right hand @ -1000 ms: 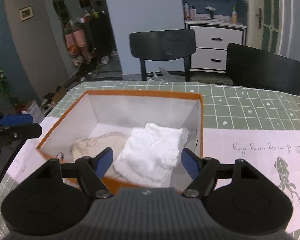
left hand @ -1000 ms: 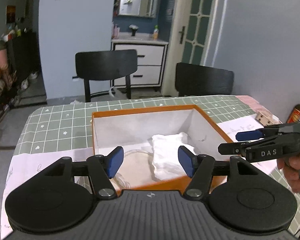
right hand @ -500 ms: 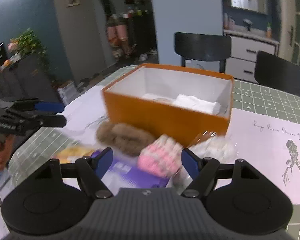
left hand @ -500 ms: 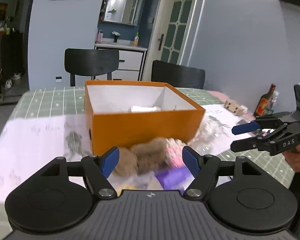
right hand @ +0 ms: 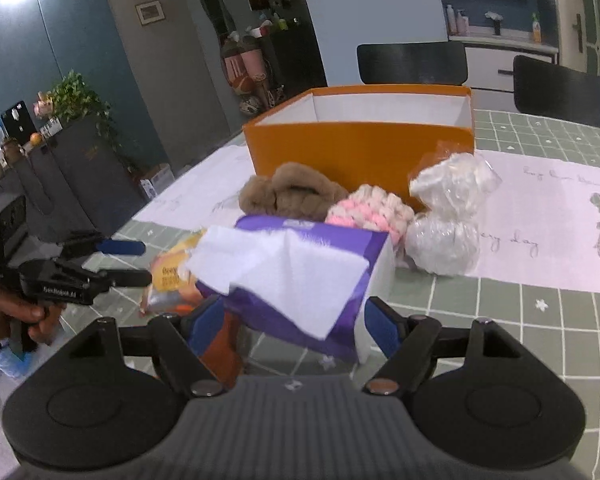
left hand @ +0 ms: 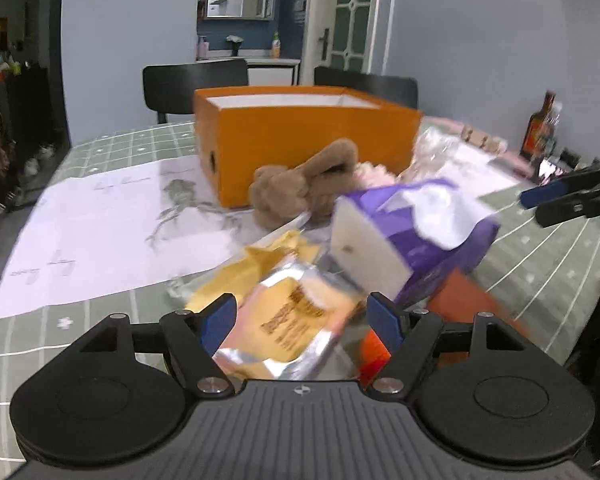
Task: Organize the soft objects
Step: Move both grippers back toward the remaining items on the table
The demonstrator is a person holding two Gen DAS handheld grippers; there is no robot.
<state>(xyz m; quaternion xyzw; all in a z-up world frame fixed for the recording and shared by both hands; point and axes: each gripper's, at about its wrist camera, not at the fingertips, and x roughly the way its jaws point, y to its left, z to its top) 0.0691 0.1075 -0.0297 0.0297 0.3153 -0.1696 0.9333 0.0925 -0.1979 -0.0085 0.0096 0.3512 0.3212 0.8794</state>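
An orange box with a white inside stands on the table. In front of it lie a brown plush toy, a pink and white knitted item, a clear-wrapped white bundle, a purple tissue pack and a foil snack packet. My left gripper is open and empty, low over the snack packet. My right gripper is open and empty, just before the tissue pack.
The table has a green checked cloth and white printed paper. A dark bottle stands at the far right. An orange-red flat thing lies near the front. Two black chairs stand behind the table.
Both grippers have pulled back from above the box and come down low to the items in front of it. The box's contents are hidden behind its wall.
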